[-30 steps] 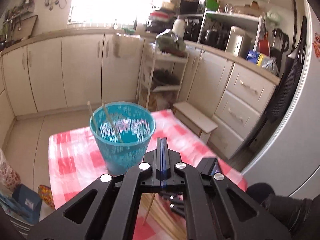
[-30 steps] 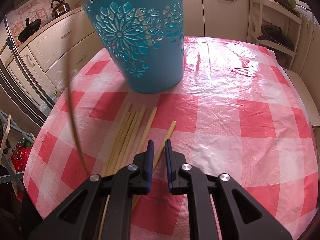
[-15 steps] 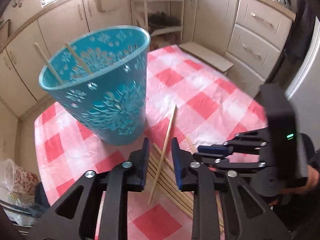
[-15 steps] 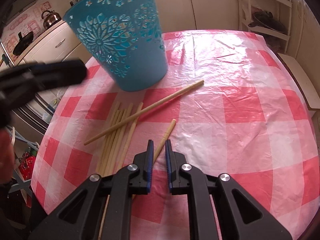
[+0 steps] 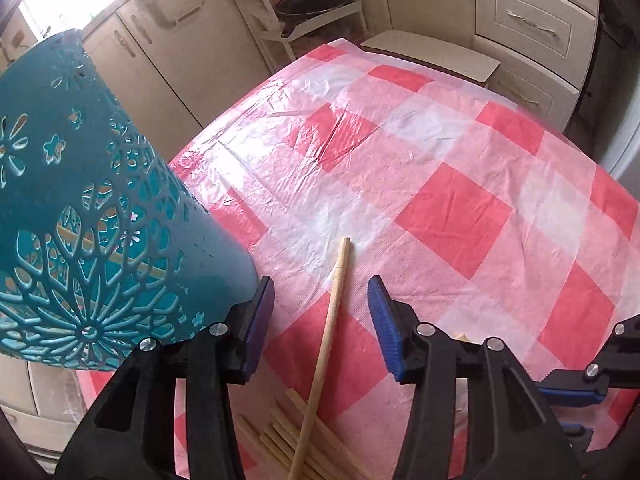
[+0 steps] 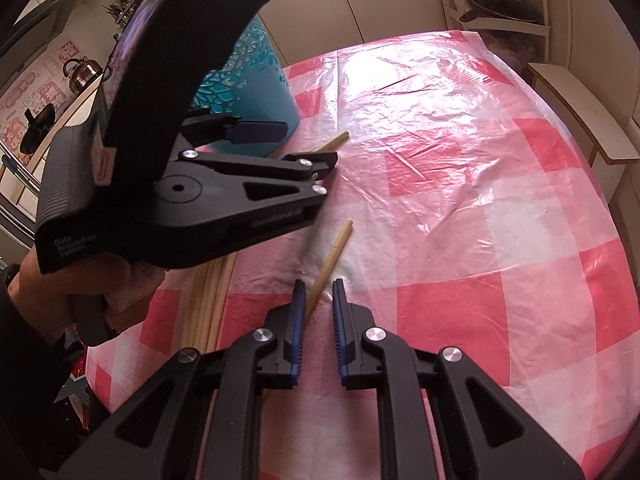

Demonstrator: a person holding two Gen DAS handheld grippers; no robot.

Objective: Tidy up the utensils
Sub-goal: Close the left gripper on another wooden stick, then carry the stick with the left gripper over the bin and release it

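A teal cut-out basket stands on the red-checked tablecloth, with chopsticks inside it. My left gripper is open low over the table, its jaws on either side of one wooden chopstick that lies on the cloth. A bundle of several chopsticks lies under it. In the right wrist view the left gripper sits beside the basket. My right gripper is slightly open, with a single chopstick lying on the cloth just ahead of its fingertips; it grips nothing.
Cream kitchen cabinets and a white shelf rack stand beyond the table. A low wooden stool sits by the far table edge. A kettle is on the counter at left.
My left gripper has dropped lower toward the table and opened wider around the lone chopstick. The basket is now close at its left. The right gripper has barely moved.
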